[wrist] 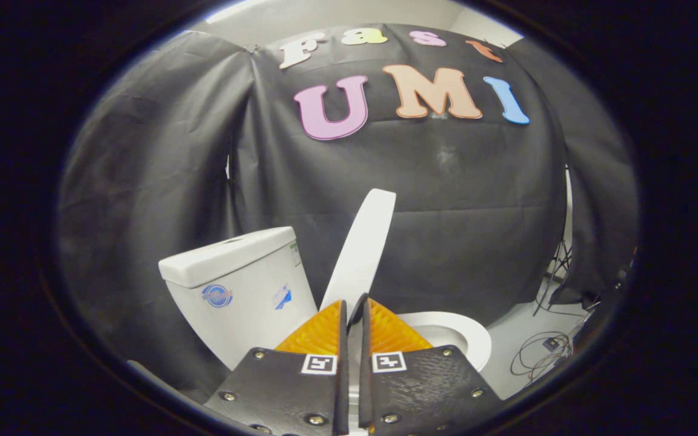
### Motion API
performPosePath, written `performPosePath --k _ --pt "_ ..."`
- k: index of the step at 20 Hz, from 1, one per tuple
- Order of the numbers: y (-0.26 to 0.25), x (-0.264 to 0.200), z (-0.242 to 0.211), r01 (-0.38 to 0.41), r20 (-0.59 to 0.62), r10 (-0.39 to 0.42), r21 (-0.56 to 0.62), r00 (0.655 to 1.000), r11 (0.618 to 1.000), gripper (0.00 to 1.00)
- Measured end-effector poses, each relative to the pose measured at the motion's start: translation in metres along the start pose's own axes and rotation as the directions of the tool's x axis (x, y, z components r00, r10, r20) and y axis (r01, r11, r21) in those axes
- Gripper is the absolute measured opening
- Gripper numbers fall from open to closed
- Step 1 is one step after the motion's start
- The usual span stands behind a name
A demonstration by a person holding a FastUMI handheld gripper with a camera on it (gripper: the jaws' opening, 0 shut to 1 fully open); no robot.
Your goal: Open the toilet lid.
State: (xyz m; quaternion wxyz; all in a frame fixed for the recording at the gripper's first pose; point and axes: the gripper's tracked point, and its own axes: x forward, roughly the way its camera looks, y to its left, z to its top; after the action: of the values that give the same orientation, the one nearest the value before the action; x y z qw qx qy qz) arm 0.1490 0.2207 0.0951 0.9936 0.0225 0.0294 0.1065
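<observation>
The tool (355,315), fingers nearly closed, pinches the raised lid (362,245)'s edge; next, tip it back toward the tank (237,284).

Creased black cloth (161,181) drapes the booth's back and side walls. Above it shows a strip of pale ceiling (325,15). At the right, a light grey floor (518,339) carries loose black cables (540,354) beside a thin stand's legs (558,266).

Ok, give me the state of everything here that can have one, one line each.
toilet lid: raised, tilted up off the seat, its lower edge between the fingers.
seat: down on the bowl.
tank lid: in place on the tank.
gripper: fingers nearly together around the lid's edge; contact unclear.
</observation>
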Motion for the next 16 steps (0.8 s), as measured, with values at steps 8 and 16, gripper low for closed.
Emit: performPosePath --k 8,16 --pt "0.047 0.005 0.012 -0.047 0.036 0.050 -0.094 0.998 0.994 0.07" --pt "0.081 0.008 0.013 -0.098 0.067 0.105 -0.108 0.992 0.989 0.07"
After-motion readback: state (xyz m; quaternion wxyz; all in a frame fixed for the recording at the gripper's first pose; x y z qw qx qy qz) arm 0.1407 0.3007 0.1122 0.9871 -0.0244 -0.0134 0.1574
